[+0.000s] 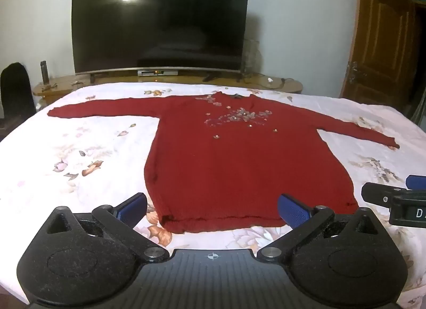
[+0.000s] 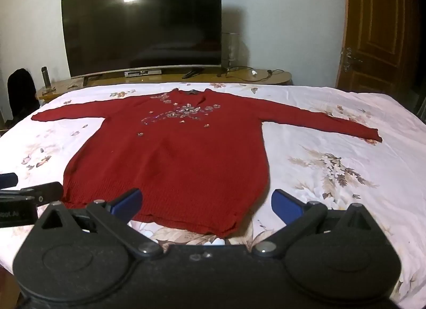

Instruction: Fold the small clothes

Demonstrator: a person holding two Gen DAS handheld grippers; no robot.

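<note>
Red sweater (image 1: 239, 154) lies flat, front up, on the floral bedsheet (image 1: 80, 149), sleeves spread wide, beaded flowers on the chest. I hold my left gripper (image 1: 212, 207) and right gripper (image 2: 206, 204) at the hem, side by side, both fingers spread, grasping nothing.

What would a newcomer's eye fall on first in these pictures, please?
A dark red knitted sweater with silvery sequin flowers on its chest lies flat, sleeves spread, on the white floral bedsheet. Behind the bed a large black curved television stands on a wooden cabinet. The open left gripper and right gripper hover near the hem.
</note>
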